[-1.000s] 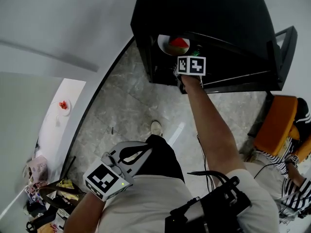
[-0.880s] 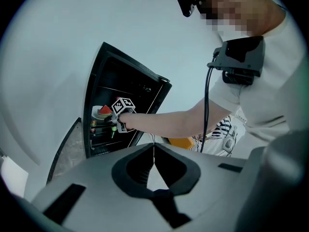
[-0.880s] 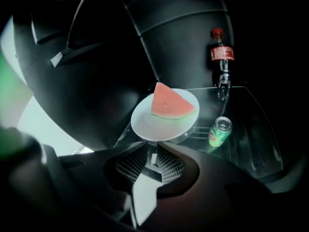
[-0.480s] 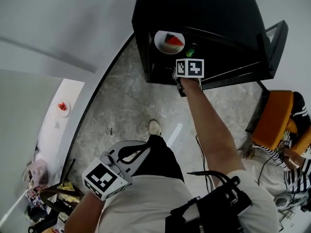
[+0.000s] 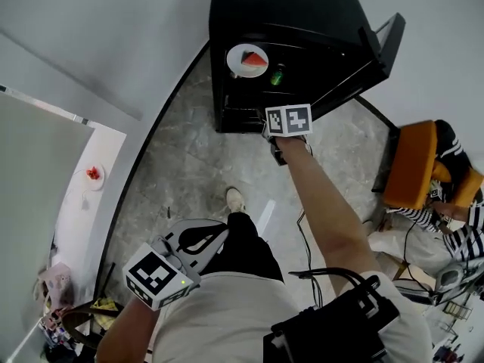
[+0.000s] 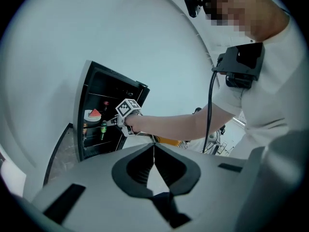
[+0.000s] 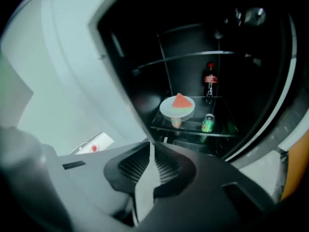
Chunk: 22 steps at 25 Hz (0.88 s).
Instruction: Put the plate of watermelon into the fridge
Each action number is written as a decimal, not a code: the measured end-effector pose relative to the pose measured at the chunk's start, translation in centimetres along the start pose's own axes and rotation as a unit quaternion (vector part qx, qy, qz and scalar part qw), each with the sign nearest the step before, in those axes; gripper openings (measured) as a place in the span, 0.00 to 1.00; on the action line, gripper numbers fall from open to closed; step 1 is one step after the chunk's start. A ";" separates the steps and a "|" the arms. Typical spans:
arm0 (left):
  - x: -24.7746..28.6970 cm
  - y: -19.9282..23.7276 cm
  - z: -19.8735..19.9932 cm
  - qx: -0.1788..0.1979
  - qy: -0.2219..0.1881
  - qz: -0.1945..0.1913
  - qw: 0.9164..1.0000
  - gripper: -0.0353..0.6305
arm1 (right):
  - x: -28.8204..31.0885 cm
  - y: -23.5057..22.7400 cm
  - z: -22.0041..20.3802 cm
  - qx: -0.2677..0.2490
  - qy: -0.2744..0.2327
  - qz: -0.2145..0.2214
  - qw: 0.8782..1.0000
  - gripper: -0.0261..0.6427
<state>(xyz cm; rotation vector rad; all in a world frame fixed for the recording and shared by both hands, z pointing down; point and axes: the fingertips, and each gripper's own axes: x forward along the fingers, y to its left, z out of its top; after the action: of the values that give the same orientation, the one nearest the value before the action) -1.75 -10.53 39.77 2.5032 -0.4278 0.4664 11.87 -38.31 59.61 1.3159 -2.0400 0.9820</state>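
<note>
1. The black upright fridge (image 5: 287,6) stands against the pale wall with its door (image 5: 382,40) swung open to the right; the grey marbled stone floor (image 5: 189,157) runs in front of it.
2. The round white plate carrying a red wedge of watermelon (image 7: 177,105) sits on a clear glass shelf (image 7: 219,132) inside the fridge, toward the left of the shelf; nothing touches it.
3. A small green drinks can (image 7: 208,123) stands upright on the same shelf, just to the right of the plate and apart from it; a dark bottle with a red label (image 7: 210,83) stands upright farther back.
4. The right gripper (image 7: 150,144) is held out on a straight arm in front of the open fridge, outside it and well apart from the plate; its jaws are closing, only a thin slit shows between their ribbed pads, and nothing lies between them.
5. The left gripper (image 6: 153,146) hangs low by the person's waist, pointing toward the fridge; its jaws are pressed together at the tips and hold nothing.
6. An orange chair (image 5: 412,165) stands to the right of the fridge, with a person in a striped top (image 5: 454,233) beside it; at the far left a white table (image 5: 79,218) bears a small white dish with red pieces (image 5: 93,175).
</note>
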 end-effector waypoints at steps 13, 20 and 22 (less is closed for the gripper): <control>-9.6 -7.1 -3.2 0.029 -0.047 -0.019 0.998 0.07 | -12.7 12.4 -8.1 -0.025 -0.025 0.021 0.999 0.08; -14.2 -9.9 -6.0 0.037 -0.064 -0.007 0.997 0.07 | -19.8 19.2 -13.6 -0.047 -0.034 0.039 0.998 0.08; -15.1 -10.6 -6.6 0.038 -0.070 -0.003 0.997 0.07 | -21.7 21.3 -15.0 -0.053 -0.035 0.049 0.997 0.08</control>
<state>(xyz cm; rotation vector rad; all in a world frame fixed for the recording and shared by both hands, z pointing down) -12.60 4.67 33.85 2.6194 -0.4641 0.3117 1.49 -8.91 46.37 1.2207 -2.1965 0.8664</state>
